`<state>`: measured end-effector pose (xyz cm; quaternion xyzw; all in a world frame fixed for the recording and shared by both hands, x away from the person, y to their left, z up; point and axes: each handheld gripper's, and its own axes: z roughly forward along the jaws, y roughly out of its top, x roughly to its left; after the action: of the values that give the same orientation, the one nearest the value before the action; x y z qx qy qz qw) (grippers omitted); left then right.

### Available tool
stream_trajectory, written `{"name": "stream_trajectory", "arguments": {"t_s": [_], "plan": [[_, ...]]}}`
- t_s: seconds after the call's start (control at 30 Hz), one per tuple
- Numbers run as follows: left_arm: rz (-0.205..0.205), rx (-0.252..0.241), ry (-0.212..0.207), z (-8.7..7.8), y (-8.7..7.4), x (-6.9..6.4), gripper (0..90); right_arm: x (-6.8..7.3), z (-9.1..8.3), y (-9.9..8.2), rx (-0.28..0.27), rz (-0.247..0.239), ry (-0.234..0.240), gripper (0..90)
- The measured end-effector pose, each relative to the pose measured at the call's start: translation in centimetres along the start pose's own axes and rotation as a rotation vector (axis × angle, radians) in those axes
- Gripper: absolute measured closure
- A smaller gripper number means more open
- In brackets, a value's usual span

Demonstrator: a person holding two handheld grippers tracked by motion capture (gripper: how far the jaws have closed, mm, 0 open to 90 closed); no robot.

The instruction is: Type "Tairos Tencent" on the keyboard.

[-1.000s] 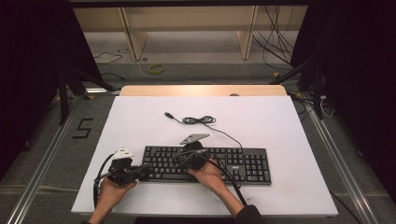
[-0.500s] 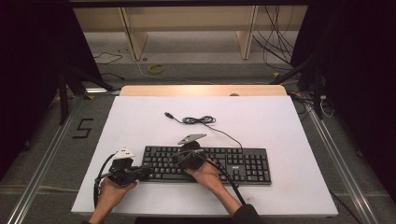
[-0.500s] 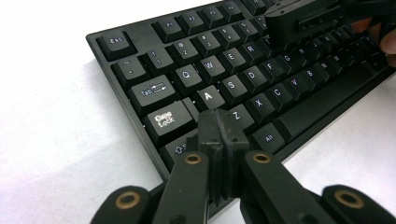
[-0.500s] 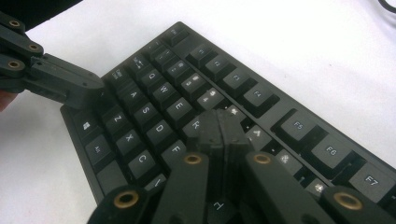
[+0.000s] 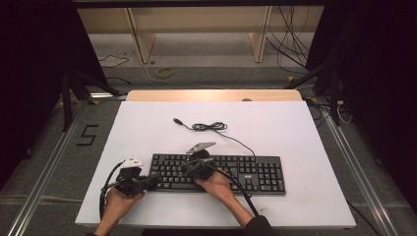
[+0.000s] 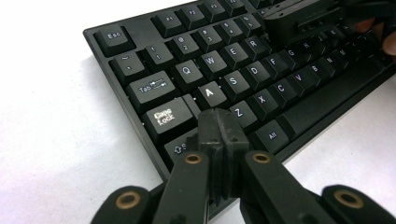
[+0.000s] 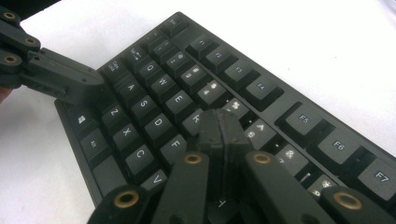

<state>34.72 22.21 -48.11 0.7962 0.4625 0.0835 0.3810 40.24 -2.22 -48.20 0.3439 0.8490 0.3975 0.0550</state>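
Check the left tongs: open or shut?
Shut: the left tongs show both jaws pressed together with nothing between them, tips over the keyboard near Shift.

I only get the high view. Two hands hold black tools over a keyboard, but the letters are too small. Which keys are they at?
Observer: In the left gripper view, the left gripper has its tip at the keyboard's left end, between Caps Lock and Z.
Visitor: And the other tool?
Observer: In the right gripper view, the right gripper has its tip over the letter keys just past E and F, toward the keyboard's middle.
Visitor: Are they pinching anything?
Observer: No. On both, the fingers are pressed together with nothing between them.
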Motion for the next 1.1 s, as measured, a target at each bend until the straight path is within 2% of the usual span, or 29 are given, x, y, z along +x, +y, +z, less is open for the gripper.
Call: {"name": "stream_trajectory", "arguments": {"t_s": [0.1,0.37,0.73,0.9,1.1], "plan": [[-0.005,-0.003,0.001,0.0,0.0,0.0,89.2,0.2,0.0,0.0,0.006,-0.01,-0.012,90.0],[0.001,-0.003,0.0,-0.1,0.1,-0.1,89.0,0.1,-0.1,0.1,0.004,0.004,-0.004,90.0],[-0.014,-0.065,-0.022,-0.8,0.4,-0.3,86.4,-0.2,-1.5,0.4,-0.04,0.032,0.012,89.3],[-0.024,-0.079,-0.032,-1.0,0.5,-0.2,83.0,-0.4,-2.0,0.4,-0.056,0.039,0.021,87.7],[-0.031,-0.089,-0.041,-1.0,0.6,-0.3,73.6,-0.4,-2.6,0.3,-0.065,0.034,0.033,83.6]]}}
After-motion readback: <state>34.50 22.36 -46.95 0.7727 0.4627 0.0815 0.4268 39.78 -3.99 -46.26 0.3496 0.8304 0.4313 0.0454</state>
